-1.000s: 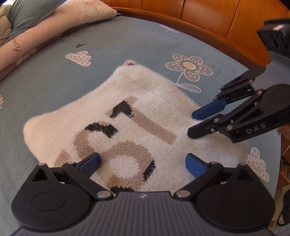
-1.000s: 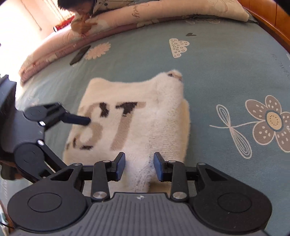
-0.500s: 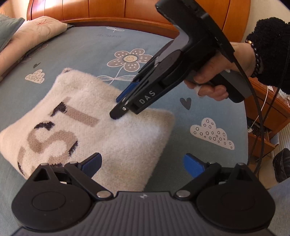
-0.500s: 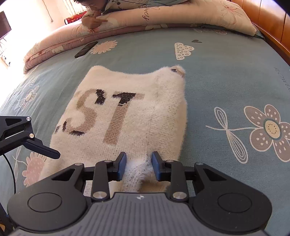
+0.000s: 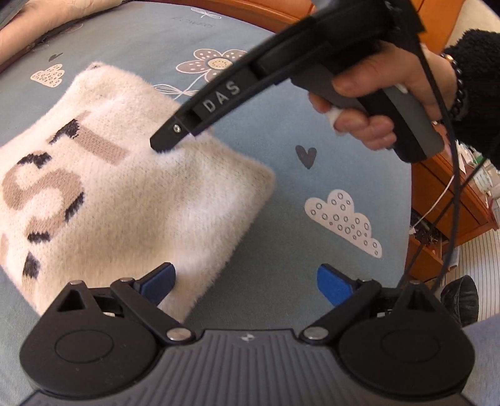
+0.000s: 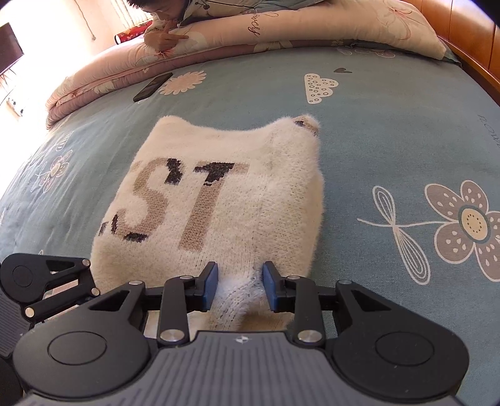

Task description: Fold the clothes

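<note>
Letters "ST" show on the folded sweater (image 6: 218, 200); right claw (image 6: 240, 282) marked "DAS" still pinches its edge; left claw (image 5: 247, 281), released, has drawn back.

i count one folded cream sweater (image 6: 218, 203) on the one bed sheet (image 6: 390, 125), and two grippers of mine: my left gripper (image 5: 247, 279) and my right gripper (image 6: 240, 282). far off i see one phone (image 6: 152, 87), one rolled quilt (image 6: 281, 28), one person (image 6: 162, 18) and one red can (image 6: 128, 33)
</note>
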### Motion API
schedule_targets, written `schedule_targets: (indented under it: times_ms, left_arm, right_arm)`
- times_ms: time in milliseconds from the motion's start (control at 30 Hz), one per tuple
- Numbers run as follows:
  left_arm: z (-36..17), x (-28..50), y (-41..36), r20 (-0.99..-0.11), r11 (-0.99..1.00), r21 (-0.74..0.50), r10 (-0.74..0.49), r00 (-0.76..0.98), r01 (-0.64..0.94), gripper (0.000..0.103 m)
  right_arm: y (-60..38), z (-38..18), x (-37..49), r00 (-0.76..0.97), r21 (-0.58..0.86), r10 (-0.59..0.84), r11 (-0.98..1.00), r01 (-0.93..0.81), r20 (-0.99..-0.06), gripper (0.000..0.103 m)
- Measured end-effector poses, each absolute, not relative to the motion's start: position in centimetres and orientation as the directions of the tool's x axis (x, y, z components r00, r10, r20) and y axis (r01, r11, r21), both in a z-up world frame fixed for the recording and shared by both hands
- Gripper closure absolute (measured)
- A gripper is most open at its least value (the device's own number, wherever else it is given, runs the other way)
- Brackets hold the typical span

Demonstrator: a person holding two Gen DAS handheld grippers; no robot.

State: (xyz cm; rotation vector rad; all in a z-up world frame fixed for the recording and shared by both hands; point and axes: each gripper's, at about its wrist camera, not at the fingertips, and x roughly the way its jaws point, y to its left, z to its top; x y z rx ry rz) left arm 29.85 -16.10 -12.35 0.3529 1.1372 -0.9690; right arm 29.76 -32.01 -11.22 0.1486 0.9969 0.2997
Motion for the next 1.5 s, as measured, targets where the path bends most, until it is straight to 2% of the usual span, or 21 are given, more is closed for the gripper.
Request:
schedule_targets:
  times_ms: [133,200,367,533,700,767,867,1033,1200,1367,1500]
  left_arm:
    - [-11.2,26.8,-12.4,-0.901,0.591,-0.196,-0.423,0.094,0.783,0.007]
    - [-10.6,26.4,-10.2,-0.914,0.617,-0.171,-0.390,0.110,0.768,0.007]
    - [-8.1,30.6,-6.6,-0.921,0.698,-0.062,-0.315,0.229,0.713,0.007]
    - [-6.7,36.6,-8.2,-0.877,0.728,-0.065,-0.368,0.309,0.682,0.007]
    - [-8.4,39.8,-13.9,-0.834,0.670,-0.053,-0.437,0.337,0.740,0.007]
    - [-10.3,40.8,-15.8,-0.849,0.643,-0.047,-0.429,0.309,0.764,0.007]
    - [-13.3,41.7,-17.1,-0.904,0.637,-0.037,-0.349,0.246,0.770,0.007]
    - [-13.8,42.5,-18.0,-0.942,0.567,-0.059,-0.304,0.143,0.821,0.003]
    - [-13.9,43.8,-18.3,-0.951,0.583,-0.122,-0.300,0.074,0.803,0.002]
    - [-13.1,43.5,-17.9,-0.940,0.602,-0.133,-0.328,0.091,0.788,0.002]
    - [-11.4,42.9,-16.1,-0.918,0.622,-0.163,-0.379,0.113,0.766,0.002]
  right_arm:
    - [-30.9,-9.4,27.8,0.530,0.221,0.285,0.958,-0.182,-0.799,0.056]
    - [-30.2,-8.5,26.0,0.545,0.198,0.276,0.960,-0.198,-0.792,0.054]
    - [-28.8,-7.7,20.9,0.567,0.188,0.268,0.962,-0.197,-0.779,0.051]
    - [-26.7,-10.1,17.6,0.573,0.354,0.343,0.930,-0.096,-0.744,0.048]
    - [-24.4,-13.5,15.1,0.585,0.543,0.428,0.840,0.024,-0.688,0.048]
    - [-23.4,-14.9,14.1,0.594,0.610,0.458,0.789,0.071,-0.662,0.048]
    - [-22.1,-16.4,14.1,0.656,0.684,0.464,0.722,0.109,-0.595,0.047]
    - [-20.6,-17.9,16.4,0.732,0.727,0.451,0.680,0.089,-0.511,0.045]
    - [-20.4,-20.6,19.1,0.744,0.806,0.475,0.574,0.143,-0.470,0.033]
    - [-19.4,-19.9,19.1,0.656,0.772,0.523,0.617,0.150,-0.545,0.033]
    - [-20.9,-16.7,17.6,0.617,0.676,0.451,0.713,0.184,-0.644,0.038]
